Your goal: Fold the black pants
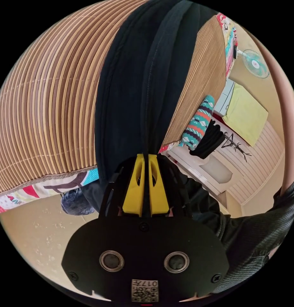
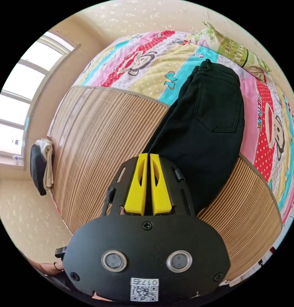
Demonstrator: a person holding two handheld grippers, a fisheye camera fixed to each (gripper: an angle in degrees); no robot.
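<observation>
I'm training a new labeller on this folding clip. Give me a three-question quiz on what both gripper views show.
1. True or false: the black pants lie wholly on the bamboo mat.
2. What does the left gripper clamp? A) quilt B) pants C) pillow
3. Fill in: in the right gripper view, the back pocket lies over the ____.

Key
1. False: the waist end lies on the cartoon quilt.
2. B: dark cloth runs between its closed jaws.
3. Quilt. The right gripper is closed at the pants' edge; whether it has caught cloth is unclear.
</observation>
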